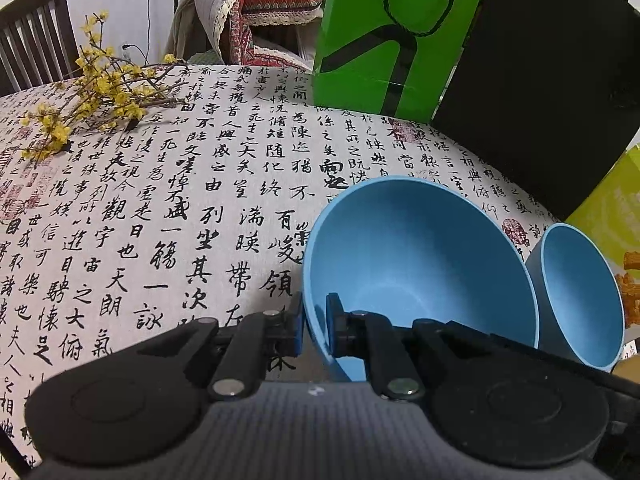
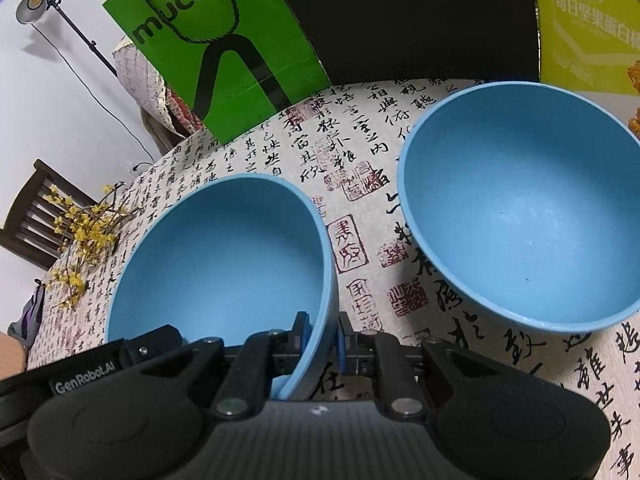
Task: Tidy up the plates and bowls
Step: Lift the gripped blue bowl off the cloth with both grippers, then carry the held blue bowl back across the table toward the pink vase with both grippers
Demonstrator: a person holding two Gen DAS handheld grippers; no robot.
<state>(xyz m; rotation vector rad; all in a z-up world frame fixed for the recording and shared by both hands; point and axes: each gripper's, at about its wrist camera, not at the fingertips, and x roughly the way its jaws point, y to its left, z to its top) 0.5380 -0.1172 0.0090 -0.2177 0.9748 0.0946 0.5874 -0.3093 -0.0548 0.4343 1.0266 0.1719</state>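
- Left hand-held gripper [image 1: 315, 326] clamped on rim of a blue bowl [image 1: 416, 256], at that bowl's 7 o'clock.
- Right hand-held gripper [image 2: 323, 340] clamped on the same bowl's rim, at 5 o'clock.
- Second bowl [image 2: 524, 208] sits apart on the bench [image 2: 360, 216], at 2 o'clock.

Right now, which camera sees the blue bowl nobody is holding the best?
The right wrist view. There the free bowl shows nearly all of its rim and its inside, standing on the tablecloth. The left wrist view catches it only at the right edge, partly hidden behind the held bowl.
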